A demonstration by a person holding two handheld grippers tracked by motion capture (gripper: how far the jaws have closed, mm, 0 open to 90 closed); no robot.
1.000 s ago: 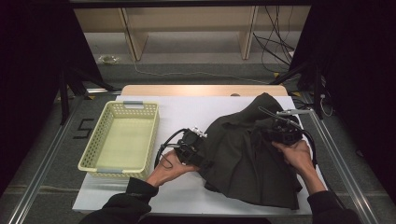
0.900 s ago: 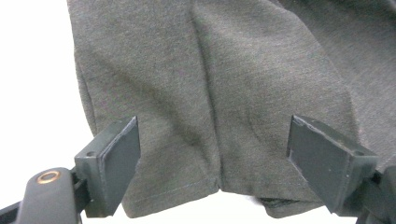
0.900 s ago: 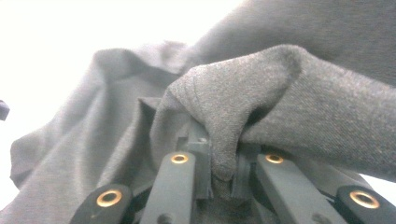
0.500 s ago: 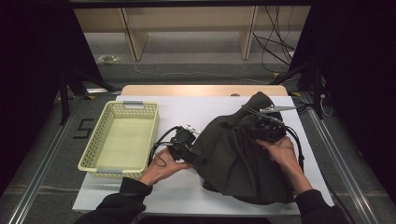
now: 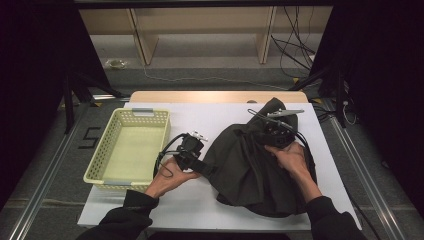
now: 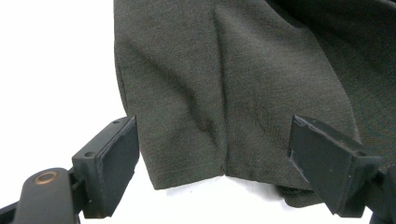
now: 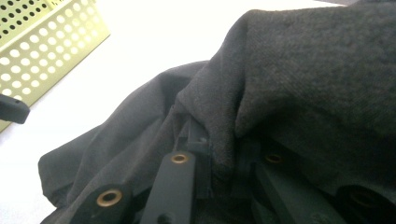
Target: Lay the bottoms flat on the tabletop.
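Note:
A dark olive garment (image 5: 250, 170) lies bunched on the right half of the white table (image 5: 210, 120). My left gripper (image 5: 206, 167) is at the garment's left edge, open. In the left gripper view a hem corner of the garment (image 6: 210, 93) lies between the pads (image 6: 114, 156) of that gripper (image 6: 215, 161), and neither pad touches it. My right gripper (image 5: 267, 136) sits on the garment's upper part, shut on a fold. In the right gripper view the cloth (image 7: 303, 70) drapes over the right gripper (image 7: 219, 154) and is pinched between its jaws.
An empty pale yellow perforated basket (image 5: 131, 145) stands at the table's left, and its wall (image 7: 37, 42) shows in the right gripper view. Bare white table lies between basket and garment and along the front edge. A wooden strip (image 5: 215, 96) runs along the far edge.
My right hand has moved left with the fold, pulling the garment's upper part over toward the middle so the cloth is more bunched. The left gripper has stayed at the garment's left edge.

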